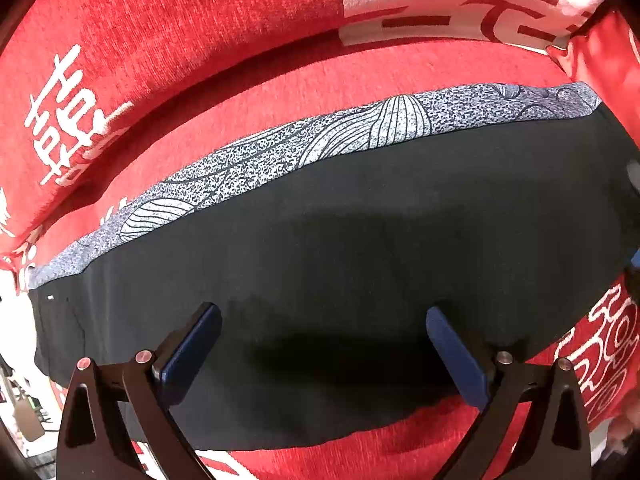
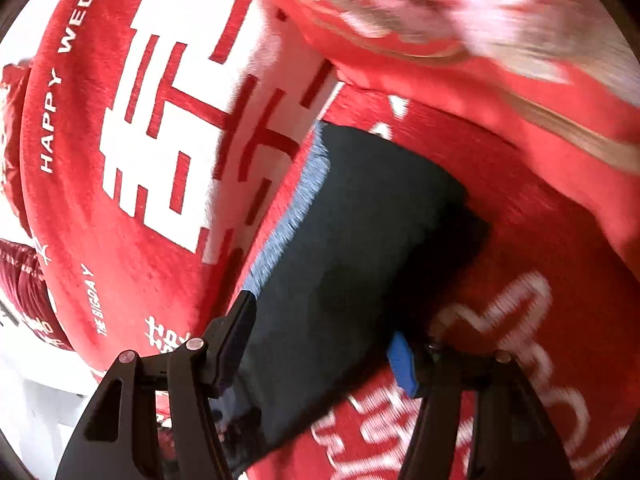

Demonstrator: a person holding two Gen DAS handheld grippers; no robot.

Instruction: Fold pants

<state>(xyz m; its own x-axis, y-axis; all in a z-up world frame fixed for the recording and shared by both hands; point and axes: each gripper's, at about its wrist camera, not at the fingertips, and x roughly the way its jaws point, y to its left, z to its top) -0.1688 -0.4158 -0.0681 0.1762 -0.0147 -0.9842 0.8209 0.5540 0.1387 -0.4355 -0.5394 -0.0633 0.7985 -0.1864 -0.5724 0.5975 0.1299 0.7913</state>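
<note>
**Open grippers over half-folded dark pants**

Nearest the left wrist lens, the left gripper [image 1: 323, 354] holds its two blue-padded fingers [image 1: 192, 354] wide apart, hovering just above the dark charcoal, matte-knit pants [image 1: 320, 248]. The pants lie as a long flat band on the red chenille sofa cover printed with white characters [image 1: 280, 92]. A grey-and-white speckled side panel with line-drawn leaf shapes [image 1: 280, 152] runs along the far edge. The right gripper [image 2: 324, 340] also has its jaws apart, straddling one end of the band, gripping nothing; that view is motion-blurred.

The next fold likely calls for pinching both layers near an end, lifting low, and laying it over squarely so the edges meet. The knit looks soft and limp, so a shallow bite could drop a layer. The nubby cover may drag at the fabric and wrinkle it.
</note>
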